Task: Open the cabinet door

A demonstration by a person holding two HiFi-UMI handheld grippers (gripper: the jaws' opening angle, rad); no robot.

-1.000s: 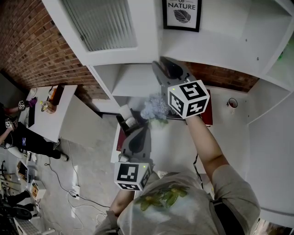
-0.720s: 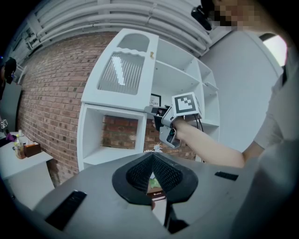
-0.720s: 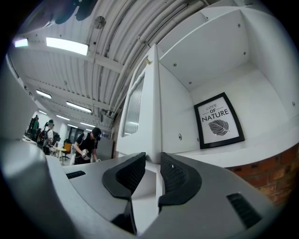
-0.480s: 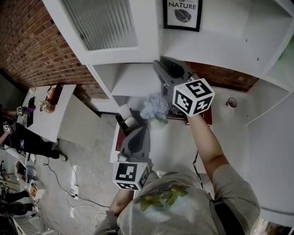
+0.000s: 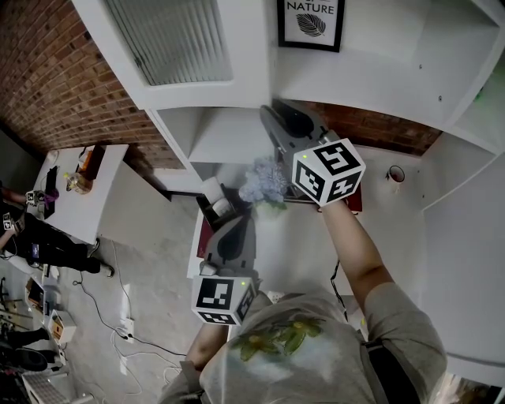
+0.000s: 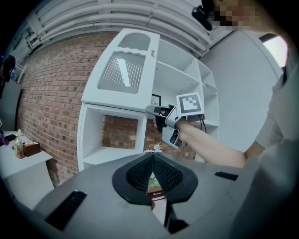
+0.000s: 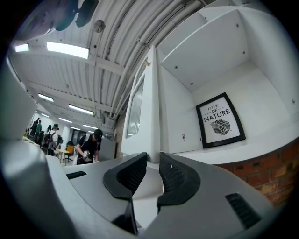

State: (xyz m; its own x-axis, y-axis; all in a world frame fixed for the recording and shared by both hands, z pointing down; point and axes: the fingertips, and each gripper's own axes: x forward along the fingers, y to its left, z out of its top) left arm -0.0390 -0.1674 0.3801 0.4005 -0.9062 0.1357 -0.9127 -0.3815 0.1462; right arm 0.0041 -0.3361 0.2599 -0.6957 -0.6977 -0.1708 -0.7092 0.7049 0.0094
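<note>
The white cabinet door (image 5: 170, 39) with a ribbed glass panel stands swung out from the upper cabinet. My right gripper (image 5: 274, 118) is raised to the door's lower corner. In the right gripper view the door's thin edge (image 7: 152, 93) runs down between the two pads of the right gripper (image 7: 153, 161); the jaws are closing and the pads touch the edge on both sides. The left gripper view shows that same grip (image 6: 154, 110) under the door (image 6: 124, 70). My left gripper (image 5: 239, 225) hangs lower, in front of the shelf, shut and holding nothing (image 6: 153, 158).
A framed leaf print (image 5: 311, 22) hangs inside the cabinet. On the counter below lie a pale blue flower bunch (image 5: 264, 183), a black holder with cups (image 5: 217, 207) and a mug (image 5: 396, 175). A white table (image 5: 87, 189) and people are at the left.
The right gripper's marker cube shifted slightly right and back. The door and the left gripper have not visibly moved.
</note>
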